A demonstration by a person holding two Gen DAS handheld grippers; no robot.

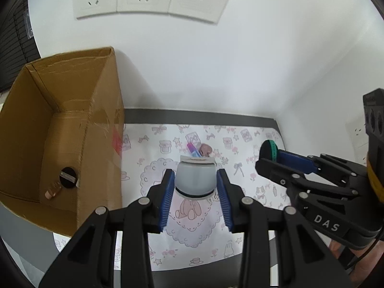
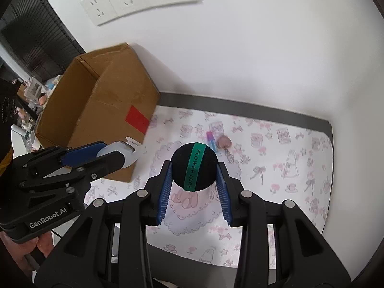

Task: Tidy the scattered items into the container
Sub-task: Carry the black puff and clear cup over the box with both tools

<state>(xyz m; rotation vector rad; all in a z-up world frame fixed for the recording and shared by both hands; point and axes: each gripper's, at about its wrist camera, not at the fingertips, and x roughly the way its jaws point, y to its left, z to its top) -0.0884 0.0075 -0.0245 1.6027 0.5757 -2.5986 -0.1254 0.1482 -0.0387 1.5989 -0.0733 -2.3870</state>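
- Your left gripper has its fingers pinching a pale grey round jar above the patterned desk mat.
- Your right gripper clamps a black puff with a green band.
- The cardboard box stands at the left.

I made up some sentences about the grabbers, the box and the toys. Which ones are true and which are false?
1. The left gripper holds a pale grey pot. True.
2. The right gripper is empty. False: it holds a black puff with a green band.
3. The cardboard box has nothing inside. False: a black round thing lies in it.
4. A pink and blue tube lies on the patterned mat. True.
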